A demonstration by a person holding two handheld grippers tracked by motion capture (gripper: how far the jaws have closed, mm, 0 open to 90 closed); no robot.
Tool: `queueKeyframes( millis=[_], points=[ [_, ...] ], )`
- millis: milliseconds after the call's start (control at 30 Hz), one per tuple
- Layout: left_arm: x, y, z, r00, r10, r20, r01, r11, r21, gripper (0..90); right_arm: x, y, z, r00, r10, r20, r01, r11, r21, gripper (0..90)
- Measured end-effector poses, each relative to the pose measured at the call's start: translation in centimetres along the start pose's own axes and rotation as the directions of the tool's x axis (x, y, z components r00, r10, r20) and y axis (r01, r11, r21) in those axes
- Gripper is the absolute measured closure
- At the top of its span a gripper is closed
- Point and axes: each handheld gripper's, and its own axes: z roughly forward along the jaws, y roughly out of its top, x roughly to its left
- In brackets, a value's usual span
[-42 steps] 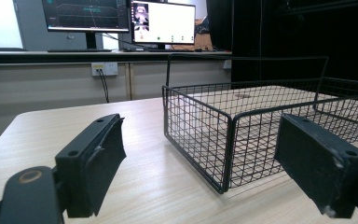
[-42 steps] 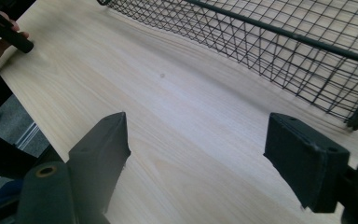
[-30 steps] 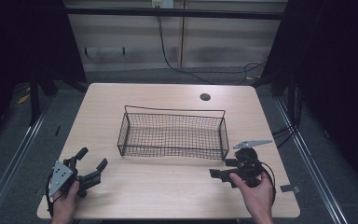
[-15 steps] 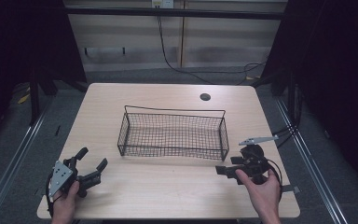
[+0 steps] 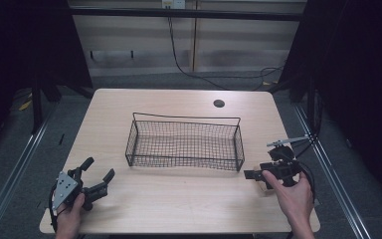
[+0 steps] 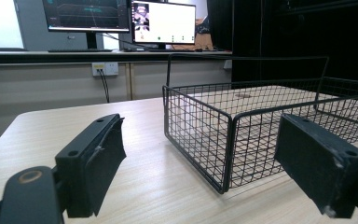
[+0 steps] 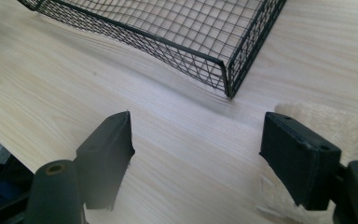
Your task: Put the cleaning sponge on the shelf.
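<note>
The left tool (image 5: 98, 168) rests at the front-left of the worktop (image 5: 179, 204), jaws spread and empty; it is best kept parked there. The wire basket (image 5: 184, 162) stands mid-worktop, empty. By its front-right corner the right tool (image 7: 196, 121) has just been closing its jaws, yet they stand apart over bare wood. A pale fuzzy cloth (image 7: 340, 123) lies under its right jaw, so a good pinch probably means shifting toward the cloth first. The pale wood has a cable hole (image 5: 219, 103). Beyond it are monitors (image 6: 163, 21), a wall socket (image 6: 101, 68) and dark curtains.
</note>
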Motion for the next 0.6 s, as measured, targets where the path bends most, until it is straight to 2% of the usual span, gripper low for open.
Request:
queueKeyframes(
  millis=[167,367,433,500,567,600],
  points=[
    [0.0,0.0,0.0,1.0,0.0,0.001,0.0,1.0,0.001,15.5,-1.2,0.1,-0.3,0.9996,0.026,0.013,-0.026,1.0,0.008,24.7],
    [0.0,0.0,0.0,1.0,0.001,0.0,-0.001,1.0,0.0,15.5,-2.2,0.1,-0.7,0.998,0.041,0.049,-0.043,0.998,0.053,24.5],
    [0.0,0.0,0.0,1.0,-0.003,-0.005,0.003,1.0,-0.001,15.5,-3.3,0.0,-0.7,0.9972,0.053,0.052,-0.057,0.996,0.07,21.5],
    [0.0,0.0,0.0,1.0,-0.003,-0.006,0.003,1.0,-0.001,15.5,-3.7,0.0,-0.6,0.9972,0.053,0.053,-0.057,0.995,0.077,20.8],
    [0.0,0.0,0.0,1.0,-0.003,-0.005,0.003,1.0,-0.001,15.5,-4.3,0.0,-0.8,0.9959,0.053,0.074,-0.06,0.994,0.094,19.7],
    [0.0,0.0,0.0,1.0,0.0,-0.001,0.0,1.0,0.0,15.5,-4.4,0.0,-0.9,0.9953,0.066,0.07,-0.073,0.993,0.097,19.6]
  ],
)
